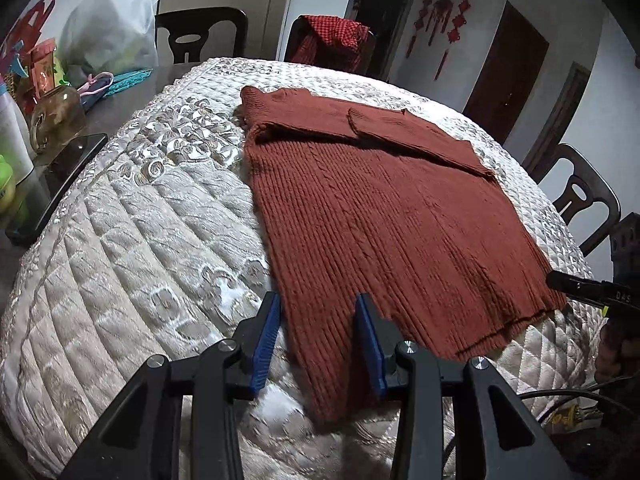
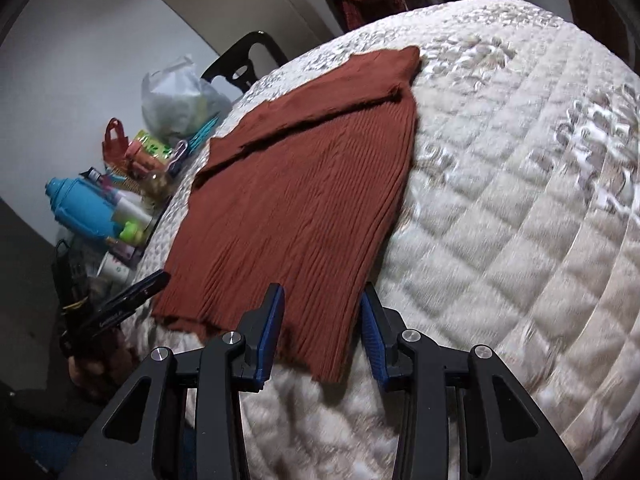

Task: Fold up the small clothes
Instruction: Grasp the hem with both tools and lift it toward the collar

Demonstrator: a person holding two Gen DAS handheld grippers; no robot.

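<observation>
A rust-red ribbed knit sweater [image 1: 384, 216] lies flat on a quilted cream cover [image 1: 140, 240], sleeves folded across its upper part. My left gripper [image 1: 318, 300] is open, its blue pads either side of the sweater's near left hem corner. In the right wrist view the sweater [image 2: 304, 184] lies ahead, and my right gripper [image 2: 322, 292] is open, jaws straddling the near right hem corner. The right gripper's tip shows at the left wrist view's right edge [image 1: 576, 286]; the left gripper's tip shows in the right wrist view [image 2: 136, 288].
Clutter sits beside the cover: a white plastic bag [image 1: 108, 28], a glass jar [image 1: 56, 116], a phone [image 1: 60, 176], a blue bottle [image 2: 80, 204]. Dark chairs [image 1: 200, 32] ring the table; one holds a red checked cloth [image 1: 332, 40]. The quilted cover [image 2: 520, 200] spreads wide to the right.
</observation>
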